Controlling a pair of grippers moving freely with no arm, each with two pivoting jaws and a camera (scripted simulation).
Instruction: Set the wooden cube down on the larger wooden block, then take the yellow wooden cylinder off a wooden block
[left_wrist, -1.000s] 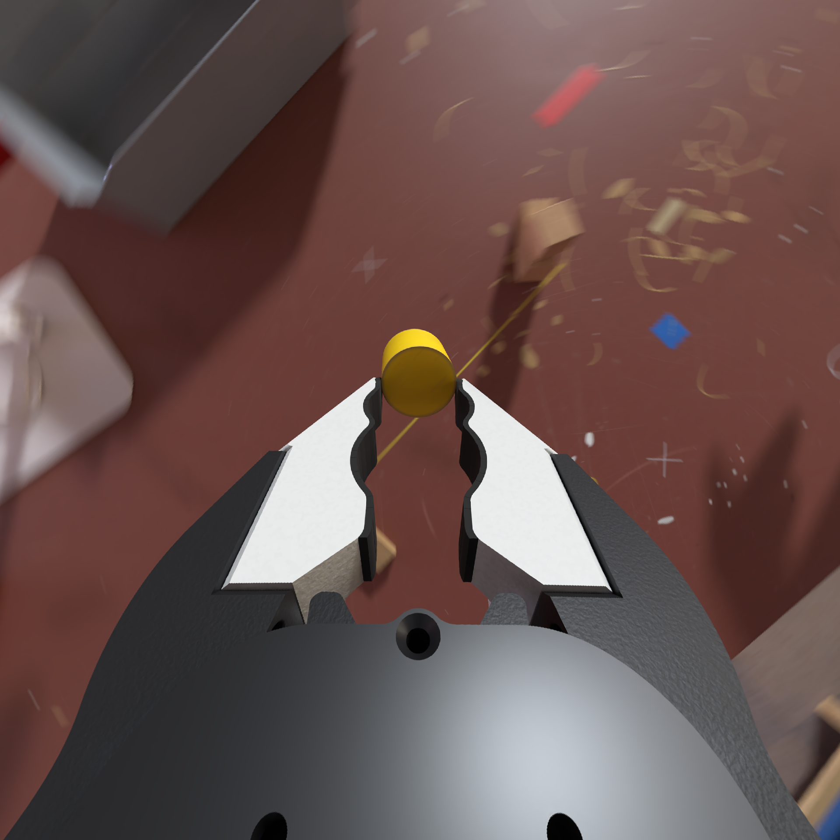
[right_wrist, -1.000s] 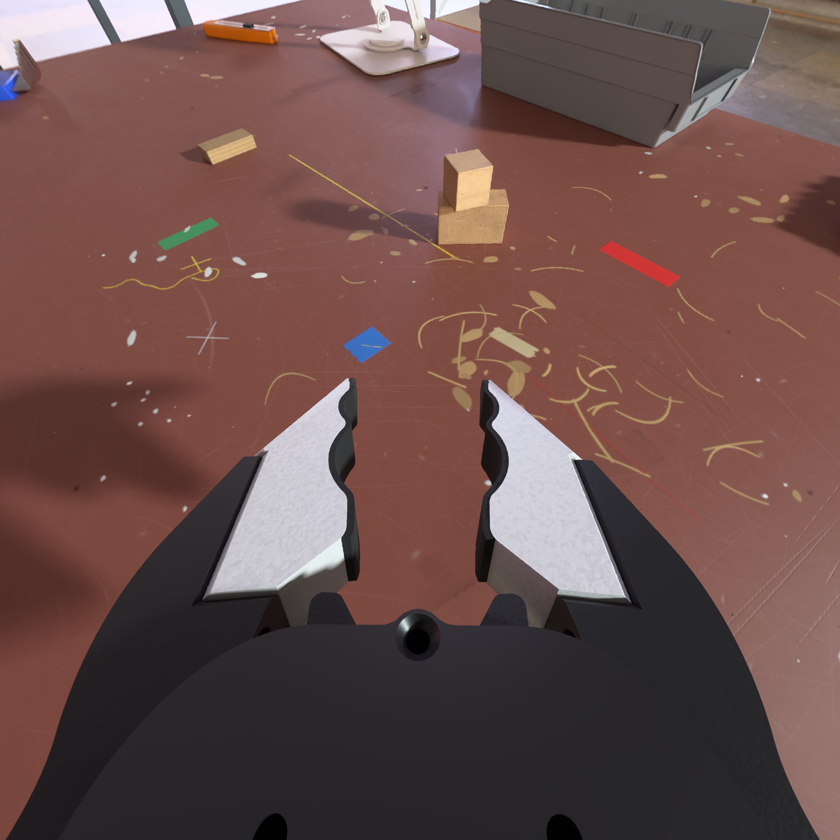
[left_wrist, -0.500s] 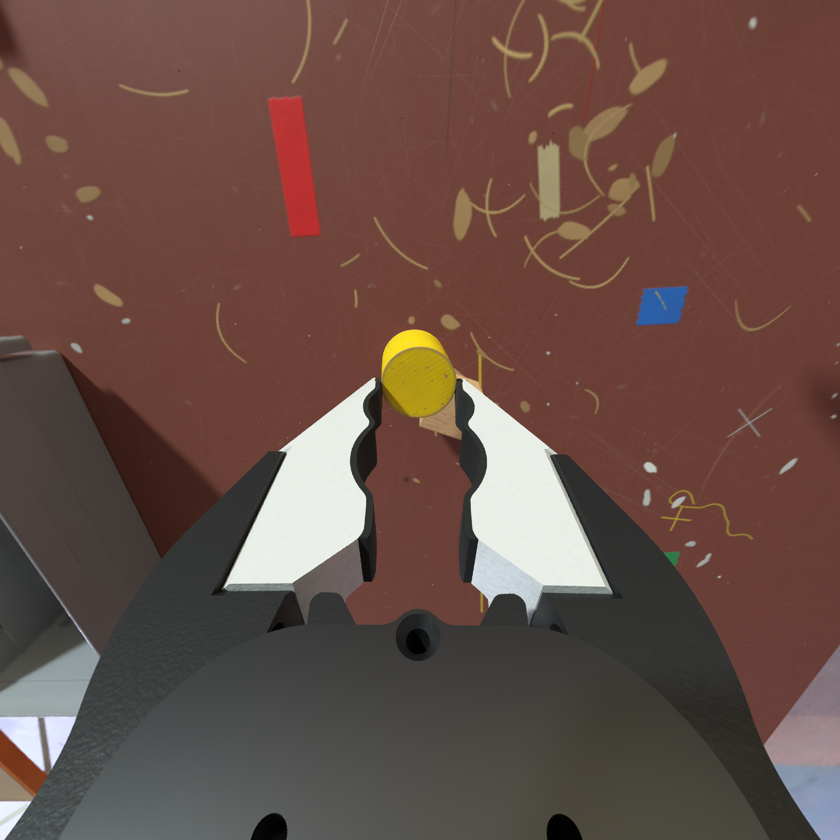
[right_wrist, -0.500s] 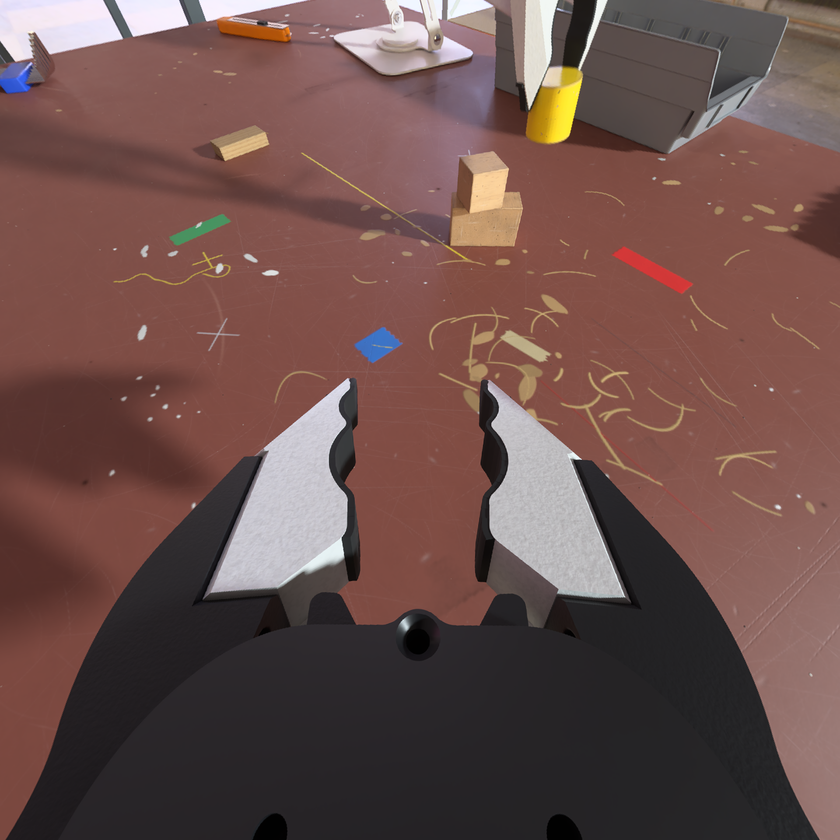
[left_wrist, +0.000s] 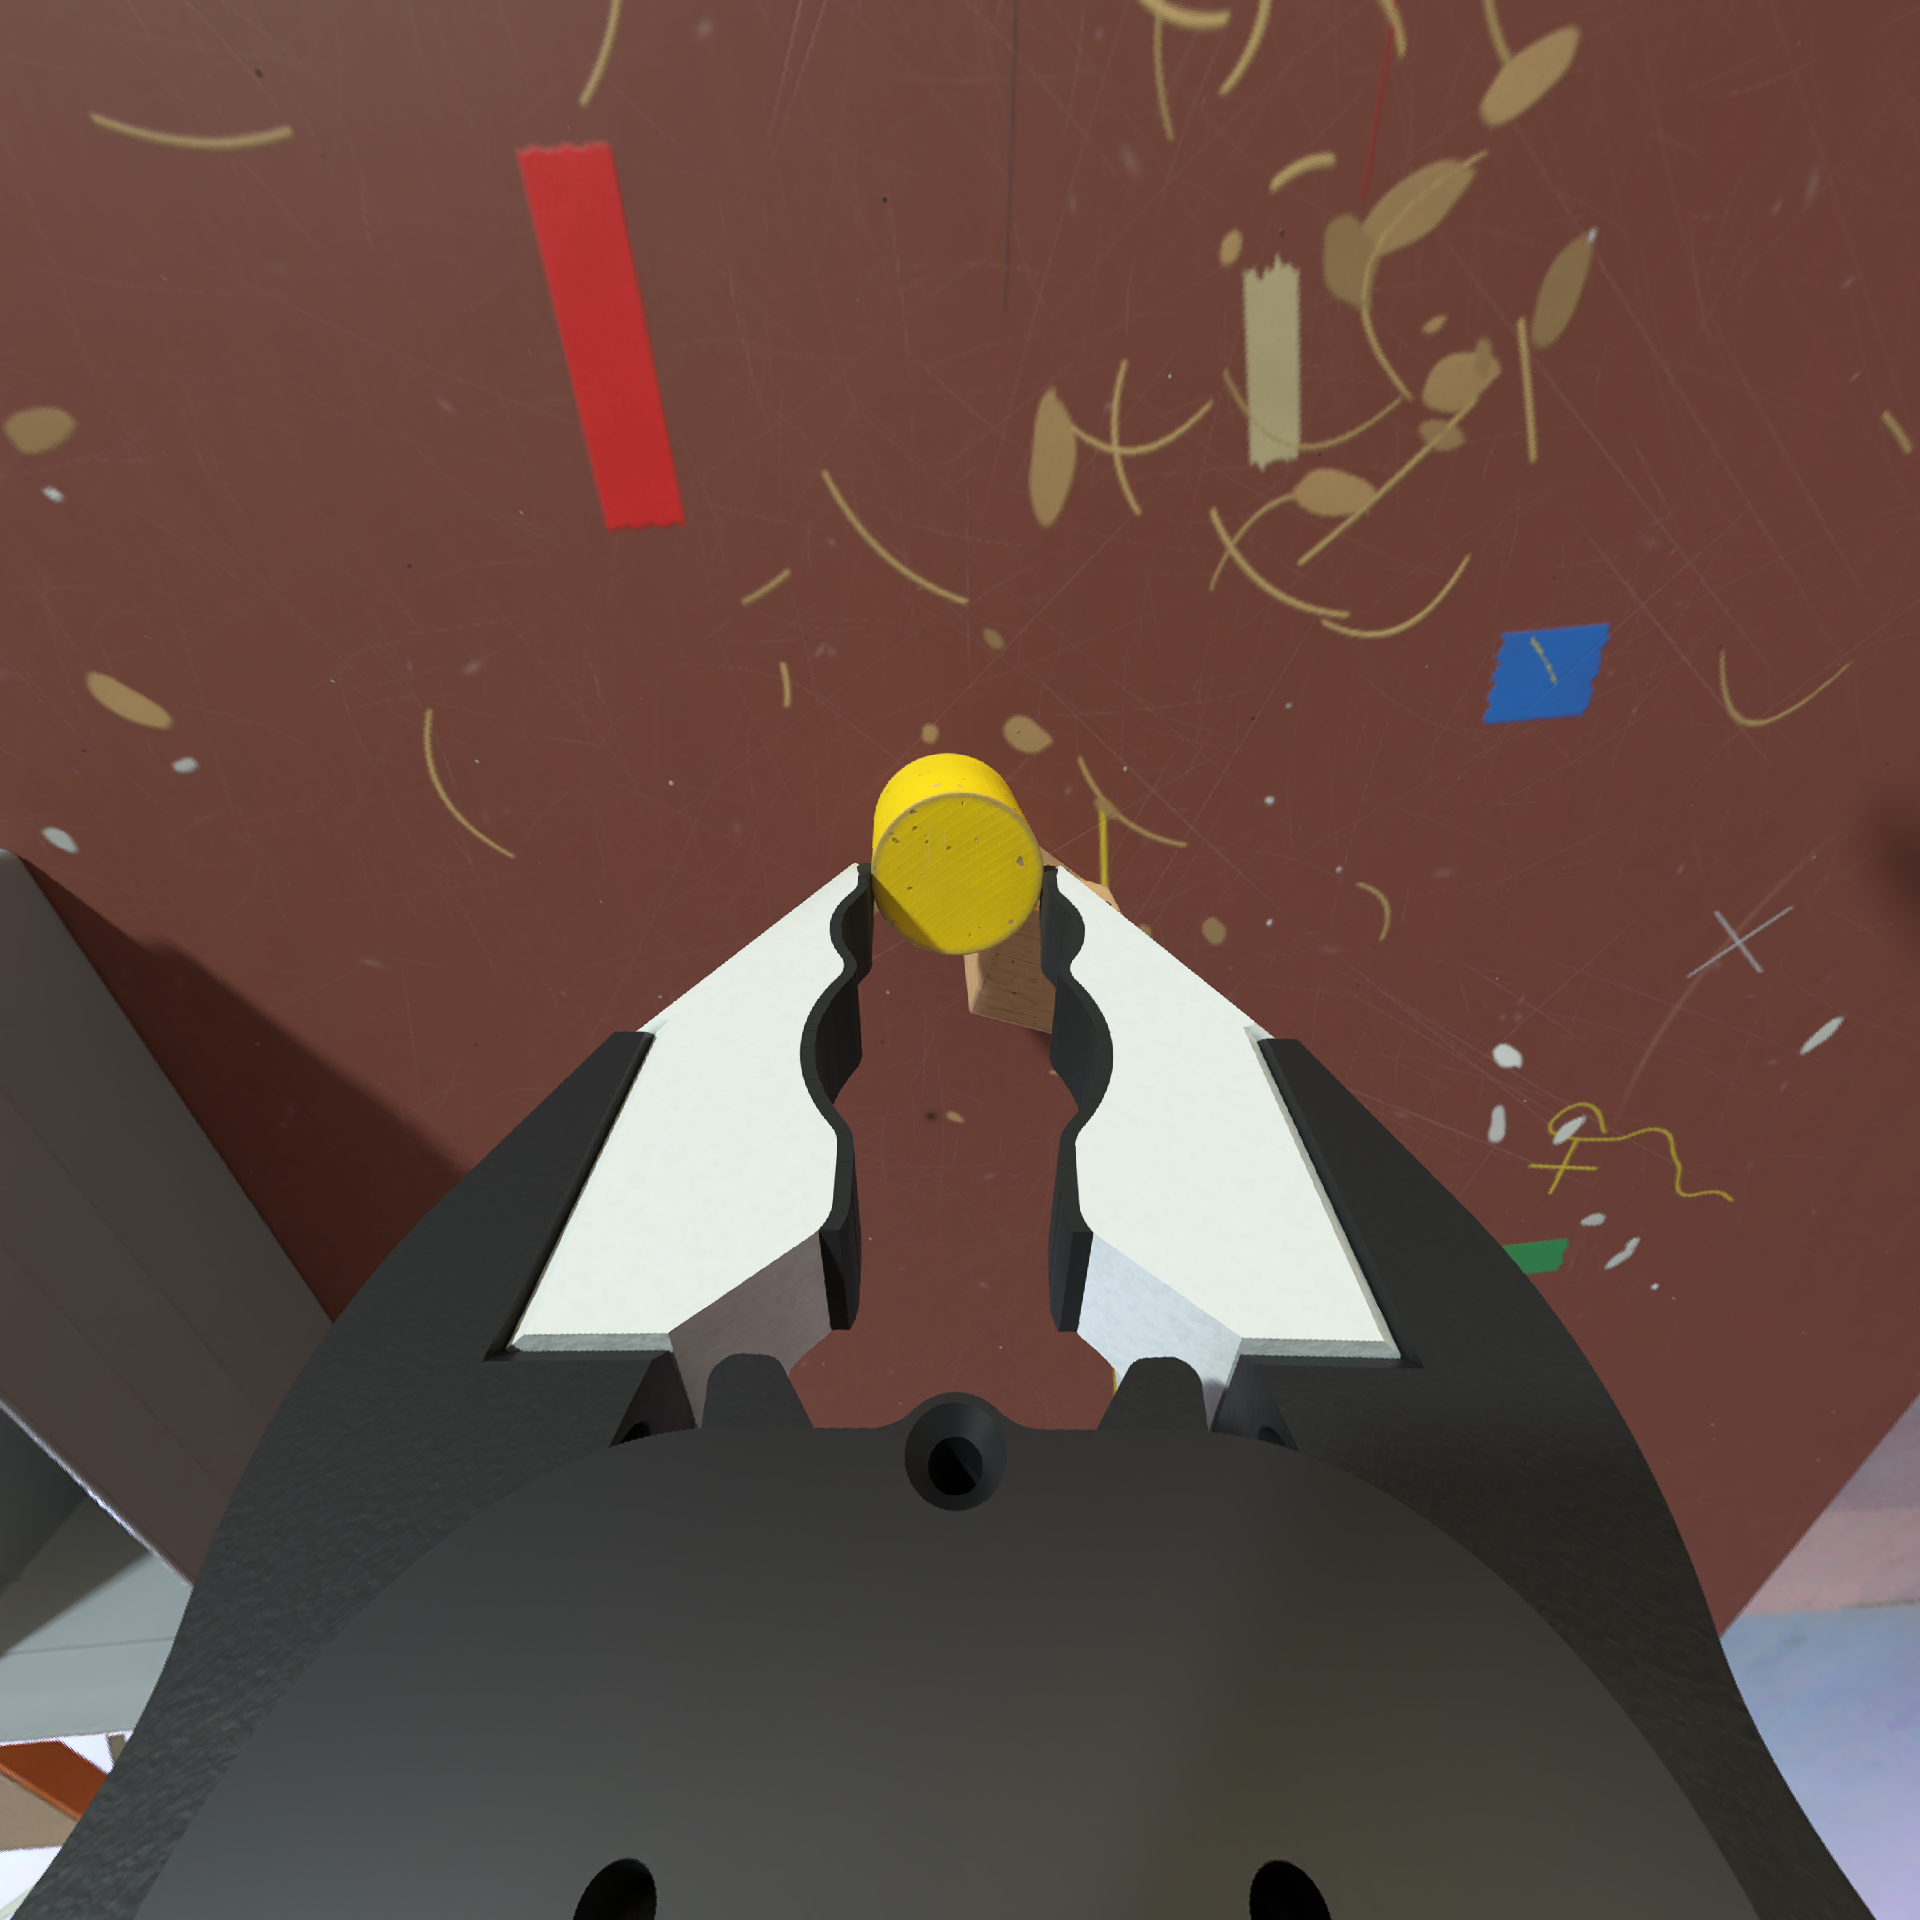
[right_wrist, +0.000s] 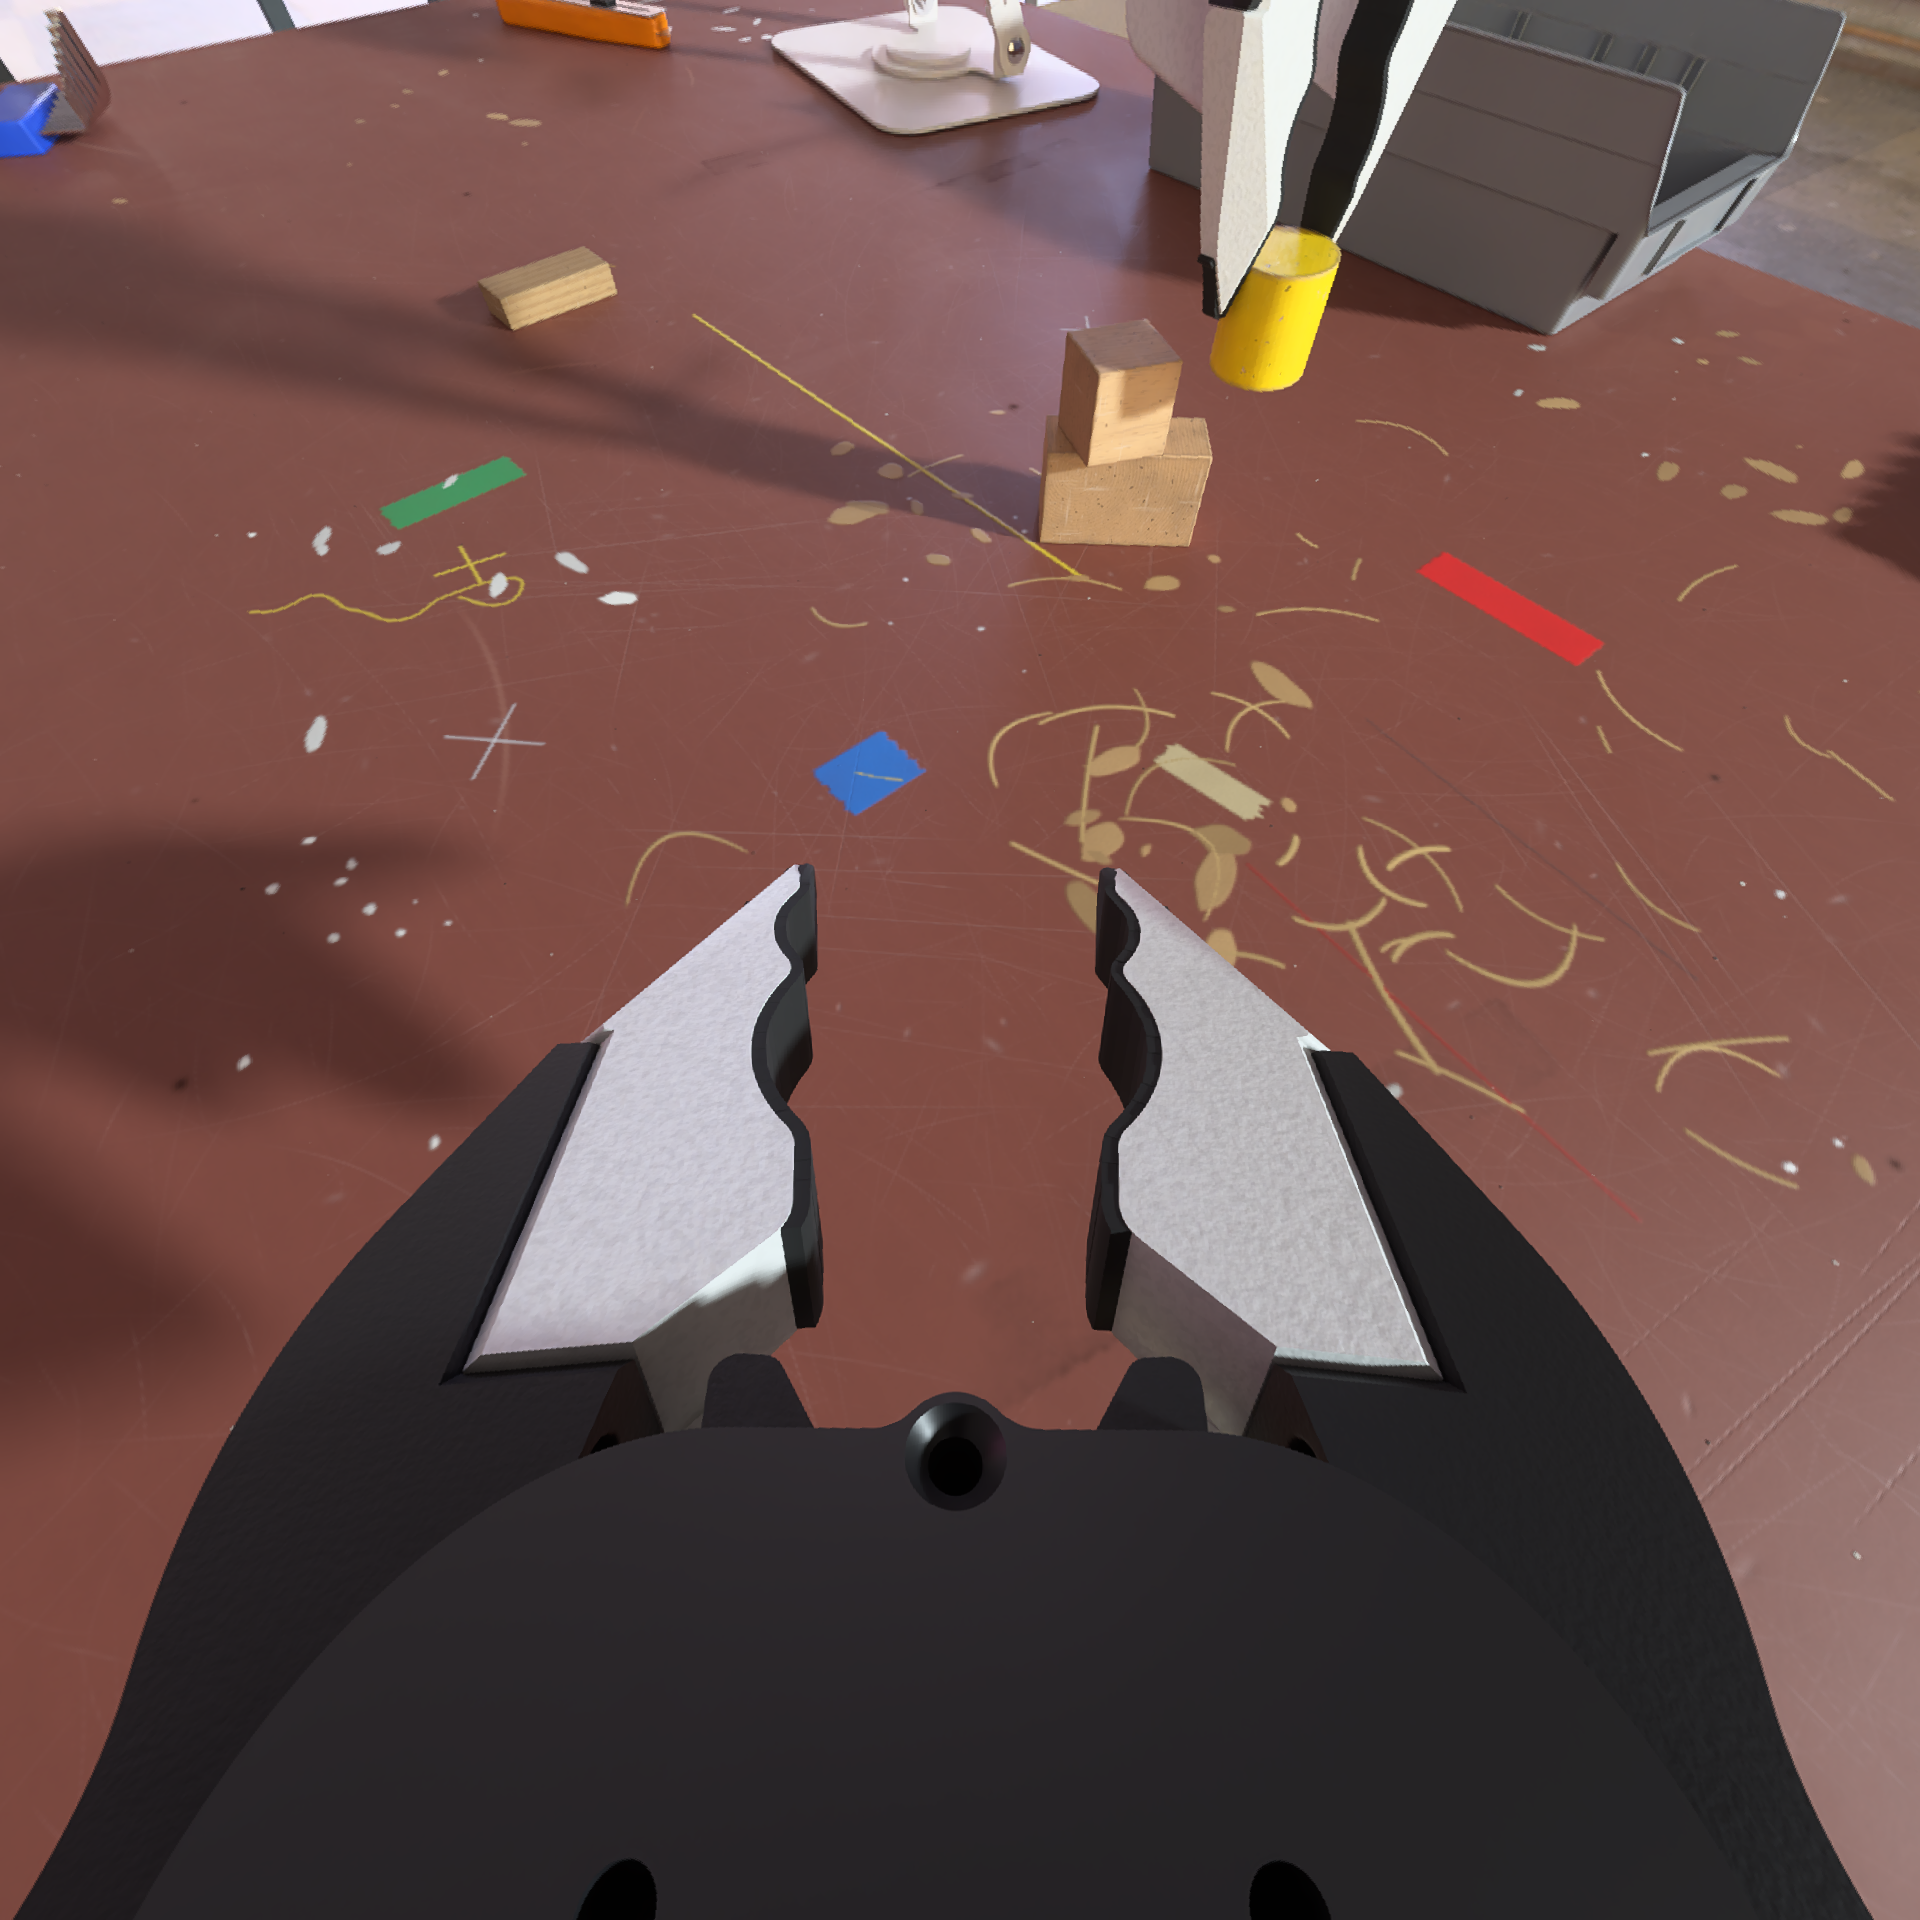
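My left gripper (left_wrist: 956, 883) is shut on the yellow wooden cylinder (left_wrist: 954, 854) at its fingertips and points down at the table. In the right wrist view the same gripper (right_wrist: 1280, 249) holds the cylinder (right_wrist: 1273, 312) in the air, just right of and behind the stack. The small wooden cube (right_wrist: 1120, 391) sits on the larger wooden block (right_wrist: 1127, 488). Part of the stack (left_wrist: 1008, 982) shows between the left fingers, below the cylinder. My right gripper (right_wrist: 954, 883) is open and empty, low over the table, well in front of the stack.
A grey bin (right_wrist: 1558, 177) stands at the back right, behind the left gripper; it also shows in the left wrist view (left_wrist: 125, 1195). A flat wooden block (right_wrist: 549, 287), a white lamp base (right_wrist: 935, 78) and an orange tool (right_wrist: 584, 19) lie at the back. Tape marks and shavings cover the table (right_wrist: 312, 1039).
The left gripper has swung round with the cylinder and come down beside the stack. The right gripper has moved slightly toward the stack.
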